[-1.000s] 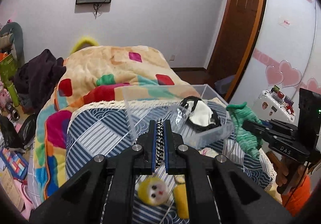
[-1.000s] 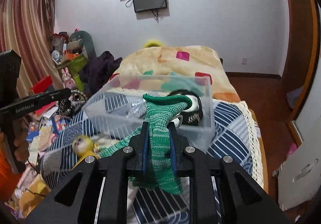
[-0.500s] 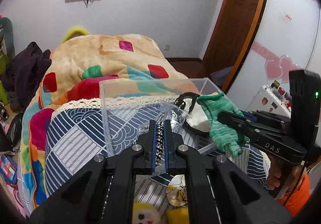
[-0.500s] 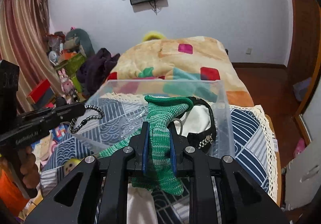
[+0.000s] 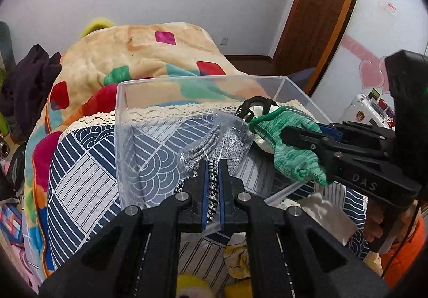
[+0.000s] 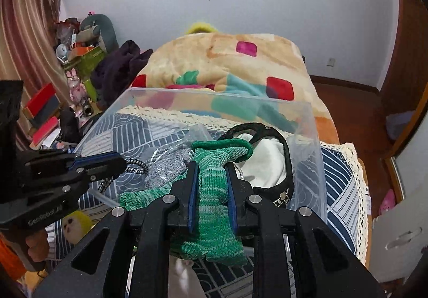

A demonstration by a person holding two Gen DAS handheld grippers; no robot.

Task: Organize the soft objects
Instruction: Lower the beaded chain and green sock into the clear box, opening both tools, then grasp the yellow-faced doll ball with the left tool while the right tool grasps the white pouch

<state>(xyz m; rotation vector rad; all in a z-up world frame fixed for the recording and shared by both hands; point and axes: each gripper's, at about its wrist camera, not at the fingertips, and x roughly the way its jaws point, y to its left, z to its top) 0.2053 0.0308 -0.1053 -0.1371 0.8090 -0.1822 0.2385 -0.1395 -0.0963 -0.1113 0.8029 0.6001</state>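
Cord (image 5: 212, 185) pinched in my left hand-held gripper (image 5: 213, 172), green sock (image 6: 211, 191) clamped in my right hand-held gripper (image 6: 210, 180), both poised over the clear bin (image 6: 307, 121) for dropping.

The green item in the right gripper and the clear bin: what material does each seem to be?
Green knitted sock: looks like knitted yarn, matte, with visible ribbed stitches and mottled green shades; it sags limply. Clear bin: probably hard plastic, glossy and transparent, since the bedding pattern shows through its walls.
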